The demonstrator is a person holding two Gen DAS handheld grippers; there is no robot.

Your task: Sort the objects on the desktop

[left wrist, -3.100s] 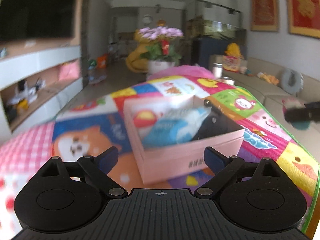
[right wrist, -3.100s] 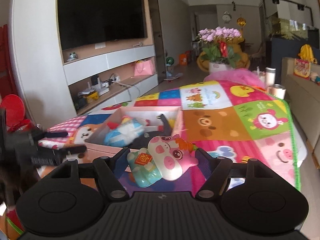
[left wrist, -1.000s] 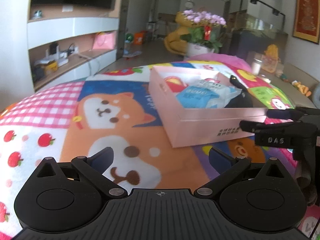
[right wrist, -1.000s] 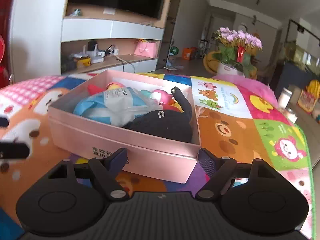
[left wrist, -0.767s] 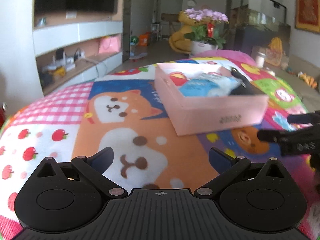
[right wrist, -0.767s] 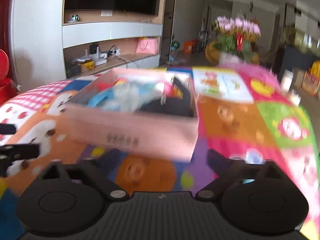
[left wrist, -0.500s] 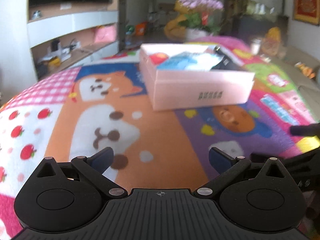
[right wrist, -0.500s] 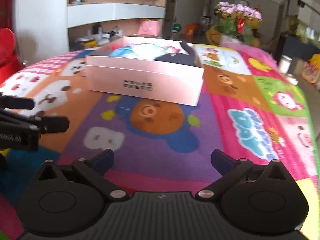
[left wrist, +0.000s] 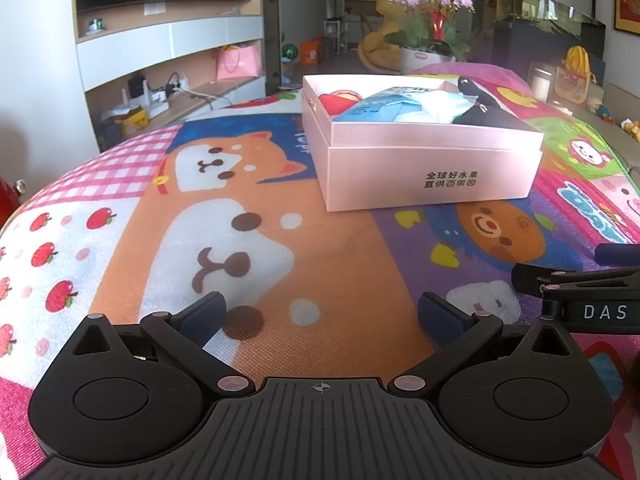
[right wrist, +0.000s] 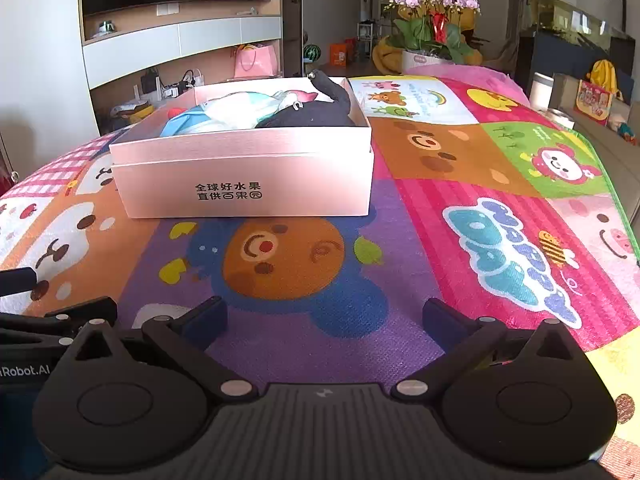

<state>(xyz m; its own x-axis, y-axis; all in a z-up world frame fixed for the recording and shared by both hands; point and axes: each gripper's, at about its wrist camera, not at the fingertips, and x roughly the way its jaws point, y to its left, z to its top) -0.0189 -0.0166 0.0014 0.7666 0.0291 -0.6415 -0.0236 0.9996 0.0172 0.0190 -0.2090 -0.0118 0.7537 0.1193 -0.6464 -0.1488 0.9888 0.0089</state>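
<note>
Both grippers low over the mat (right wrist: 500, 208), angled down toward it, side by side, pointing at the box (right wrist: 244, 176).

L gripper (left wrist: 320, 316): jaws wide apart, nothing between, pads clear of mat. Hangs over the orange dog print. R gripper's fingers show at right edge of L view, just beside it.

R gripper (right wrist: 324, 316): jaws at full spread, empty, touching nothing. Sits over purple patch w/ bear print. L gripper's finger shows at left edge of R view.

Box: pink, open top, printed text on near wall, sits on mat ahead of both grippers, apart from them. Inside: blue-white packet (right wrist: 224, 114), black soft item (right wrist: 316, 114) w/ a strap sticking up, something red (left wrist: 338, 101) at far-left corner. A pink bit beside the black item; can't tell what it is.
</note>
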